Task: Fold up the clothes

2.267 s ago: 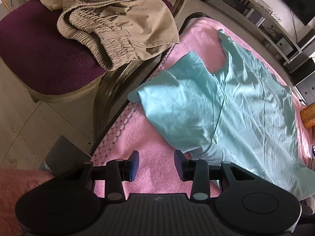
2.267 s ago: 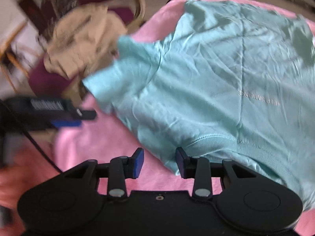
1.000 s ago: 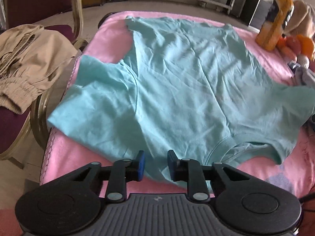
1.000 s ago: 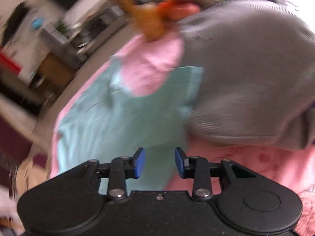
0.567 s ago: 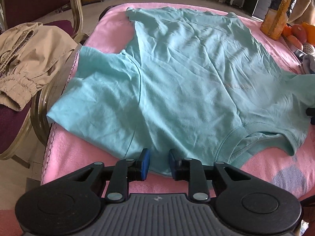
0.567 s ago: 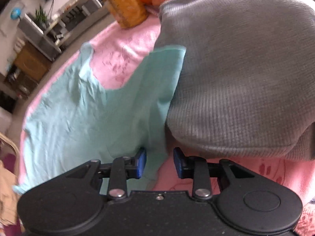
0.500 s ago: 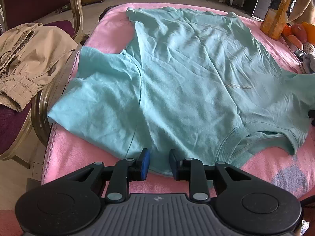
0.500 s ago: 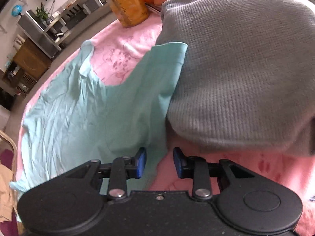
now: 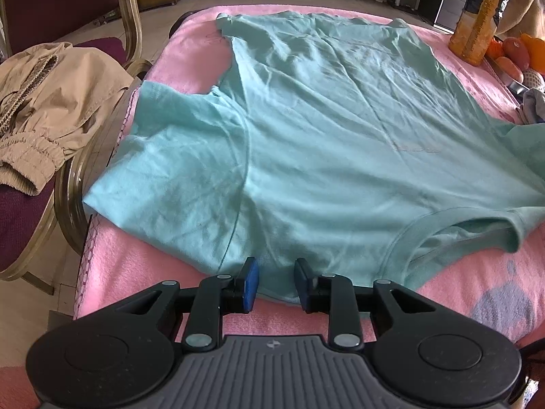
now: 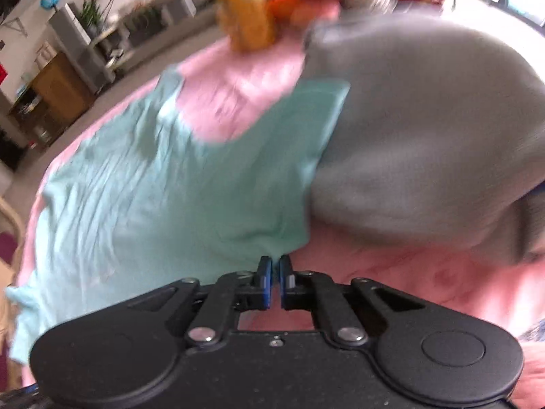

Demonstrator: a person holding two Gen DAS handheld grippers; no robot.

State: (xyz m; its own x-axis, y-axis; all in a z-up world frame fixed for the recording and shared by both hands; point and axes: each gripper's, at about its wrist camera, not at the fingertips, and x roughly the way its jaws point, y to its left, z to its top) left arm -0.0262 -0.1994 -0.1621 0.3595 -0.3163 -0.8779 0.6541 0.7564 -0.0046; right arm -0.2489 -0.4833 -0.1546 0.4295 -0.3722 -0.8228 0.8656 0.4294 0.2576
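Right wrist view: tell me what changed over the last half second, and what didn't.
The right claw snapped shut on the near edge of the teal T-shirt beside the grey sweater, and the view swung enough to blur. The left claw stayed open over the shirt's shoulder edge; the shirt still lies flat on the pink blanket.

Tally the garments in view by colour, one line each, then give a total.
Teal: 1, the T-shirt spread on the pink cover
Tan: 1, the trousers on the chair
Grey: 1, the knit garment beside the T-shirt's sleeve
Total: 3
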